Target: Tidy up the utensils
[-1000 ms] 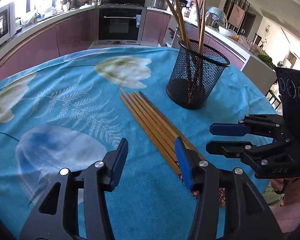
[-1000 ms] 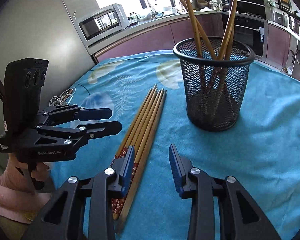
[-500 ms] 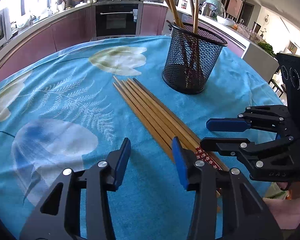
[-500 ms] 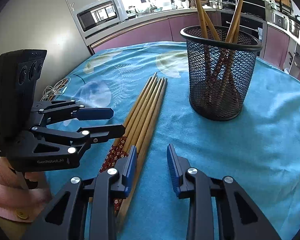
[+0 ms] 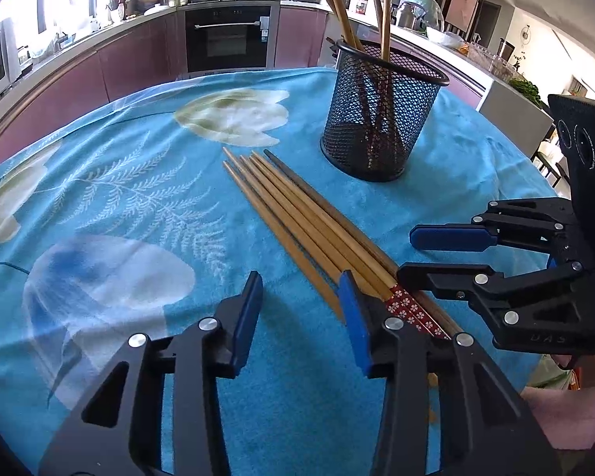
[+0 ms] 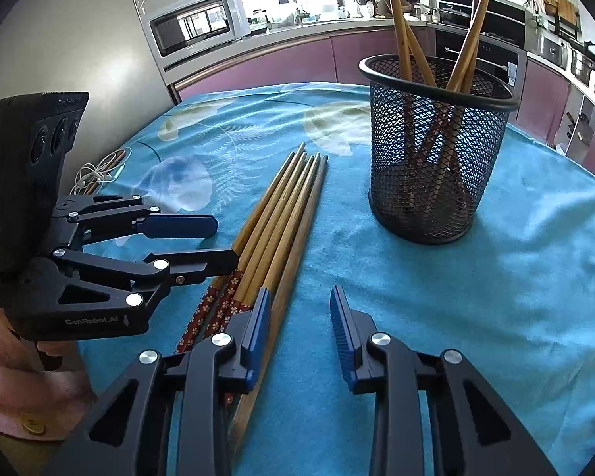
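Both grippers, left [image 5: 299, 309] and right [image 6: 299, 327], stand open at the patterned near ends of the chopsticks [image 5: 297, 214], whose long axis runs away toward the mesh holder [image 5: 380, 119].

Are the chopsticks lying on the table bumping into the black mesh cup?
Apart. In the right wrist view, blue tablecloth shows plainly between the loose chopsticks and the mesh cup.

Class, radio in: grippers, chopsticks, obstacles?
Left gripper open, right gripper open, both empty. Chopsticks flat on cloth beside holder. Nothing blocking.
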{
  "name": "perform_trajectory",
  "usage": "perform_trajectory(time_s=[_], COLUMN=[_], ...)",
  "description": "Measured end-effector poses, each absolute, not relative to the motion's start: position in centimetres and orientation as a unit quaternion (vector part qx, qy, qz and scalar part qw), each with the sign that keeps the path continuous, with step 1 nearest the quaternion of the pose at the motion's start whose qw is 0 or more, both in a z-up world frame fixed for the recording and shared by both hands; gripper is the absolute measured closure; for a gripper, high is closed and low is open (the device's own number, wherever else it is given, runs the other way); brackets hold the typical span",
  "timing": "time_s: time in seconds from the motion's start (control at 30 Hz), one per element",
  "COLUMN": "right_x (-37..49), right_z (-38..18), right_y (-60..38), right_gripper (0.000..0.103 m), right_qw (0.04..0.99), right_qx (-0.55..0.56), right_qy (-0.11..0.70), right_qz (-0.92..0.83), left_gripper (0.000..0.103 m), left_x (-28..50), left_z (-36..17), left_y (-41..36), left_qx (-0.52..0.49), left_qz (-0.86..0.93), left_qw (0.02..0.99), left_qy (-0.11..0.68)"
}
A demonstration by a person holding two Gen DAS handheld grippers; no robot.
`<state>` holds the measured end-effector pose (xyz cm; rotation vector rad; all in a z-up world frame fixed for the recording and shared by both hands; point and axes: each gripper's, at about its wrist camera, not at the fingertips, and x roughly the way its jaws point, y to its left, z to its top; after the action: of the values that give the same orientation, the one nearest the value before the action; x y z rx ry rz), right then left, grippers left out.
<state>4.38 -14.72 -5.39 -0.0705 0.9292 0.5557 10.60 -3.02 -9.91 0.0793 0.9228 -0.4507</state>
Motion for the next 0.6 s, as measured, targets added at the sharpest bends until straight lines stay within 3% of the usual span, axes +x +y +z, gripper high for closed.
perform_trajectory(time_s=[0.13, 0.6], right_x=[4.6, 7.2], right_z=[-5.5, -5.7], right_y=[-14.5, -12.9], right_gripper=[0.074, 0.082], right_qw=[0.858, 0.861], right_qx=[-0.039, -0.052], right_qy=[0.443, 0.441], right_qz=[0.259, 0.246], left_gripper=[0.07, 0.07], left_x=[10.7, 12.8], left_z=[-10.0, -9.9], left_y=[-2.7, -2.7], left_qx=[0.029, 0.042], left_qz=[-0.219, -0.192], left_qw=[0.868, 0.87], left_qy=[0.445, 0.453])
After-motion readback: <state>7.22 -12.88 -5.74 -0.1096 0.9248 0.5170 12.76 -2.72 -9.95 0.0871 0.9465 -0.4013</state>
